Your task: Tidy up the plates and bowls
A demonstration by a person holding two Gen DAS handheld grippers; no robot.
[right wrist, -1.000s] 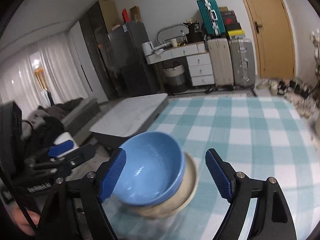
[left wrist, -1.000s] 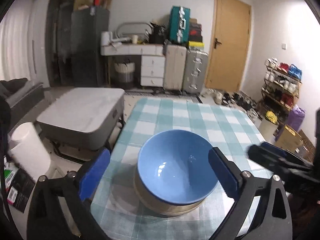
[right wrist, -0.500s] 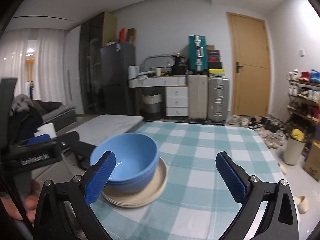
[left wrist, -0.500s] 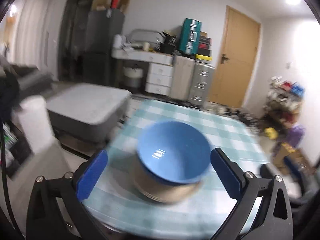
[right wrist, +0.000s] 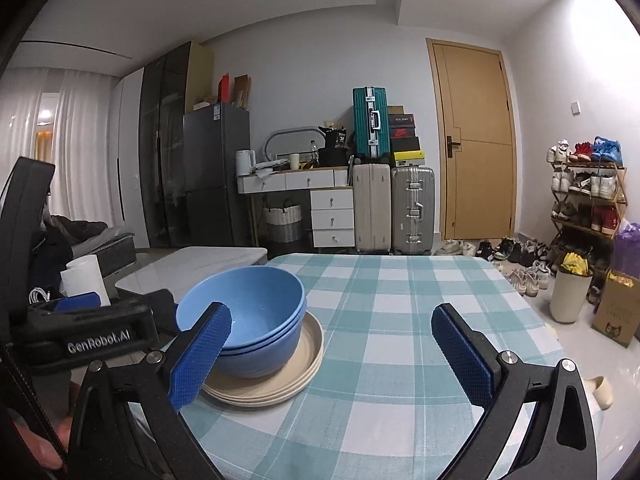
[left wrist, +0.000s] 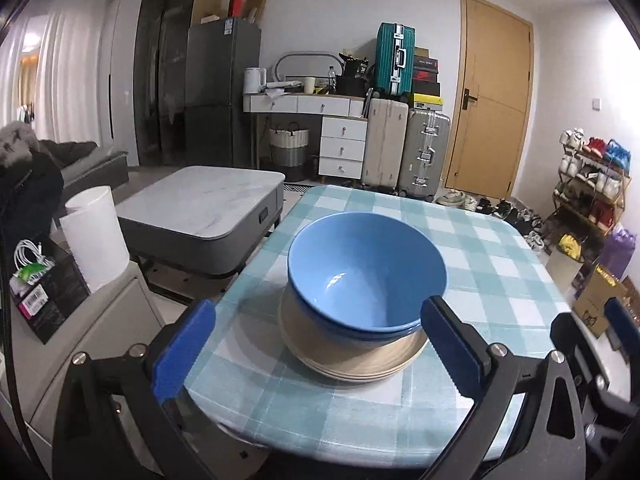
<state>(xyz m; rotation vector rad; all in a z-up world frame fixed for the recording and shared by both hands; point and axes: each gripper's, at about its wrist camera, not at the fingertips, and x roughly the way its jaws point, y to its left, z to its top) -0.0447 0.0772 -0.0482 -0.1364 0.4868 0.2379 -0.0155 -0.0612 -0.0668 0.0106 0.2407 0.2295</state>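
A stack of blue bowls [left wrist: 366, 276] sits on a stack of beige plates [left wrist: 352, 354] near the left, near corner of the table [right wrist: 400, 320], which wears a teal-and-white checked cloth. In the right wrist view three bowl rims can be counted, nested; the plates show at least three edges, though the exact count is hard to tell.

The left gripper [left wrist: 318, 350] has its blue pads spread wide on either side of the stack, near it but not pressing on it, and holds nothing. The right gripper [right wrist: 340, 350] is also fully spread and empty; its left pad overlaps the bowls in the picture, while bare cloth lies between the fingers. The left gripper's black body, seen from the right wrist, reads "GenRobot.AI".

Left of the table stand a low grey coffee table [left wrist: 200, 208] and a white bin [left wrist: 96, 240]. Along the far wall are a dark fridge [right wrist: 216, 176], a white desk with drawers [right wrist: 312, 192] and a basket under it, and three suitcases: a teal suitcase [right wrist: 370, 122] standing above one beige and one silver. A wooden door [right wrist: 474, 148] is at far right, then a shoe rack [right wrist: 584, 196] with loose shoes on the floor before it.
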